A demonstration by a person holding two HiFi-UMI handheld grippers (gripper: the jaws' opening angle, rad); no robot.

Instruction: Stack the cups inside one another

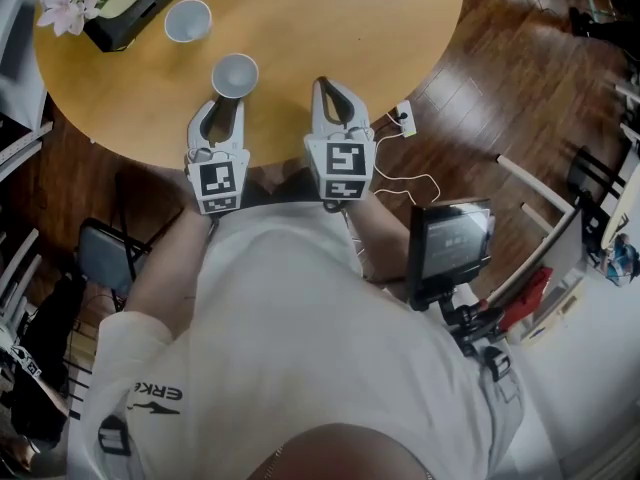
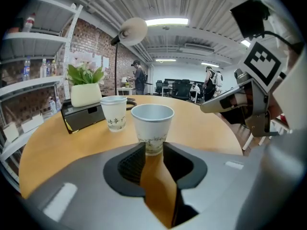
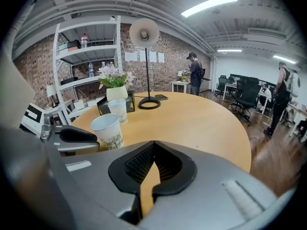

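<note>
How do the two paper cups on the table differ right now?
The near cup stands just ahead of the left gripper; the far cup stands beside the black box. The near cup's print runs low on its wall; the far cup's sits mid-wall. Both are white, upright and apart from each other.

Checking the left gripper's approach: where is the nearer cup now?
Head view: the nearer cup stands upright on the table, just ahead of the left gripper, the other cup beyond it.
</note>
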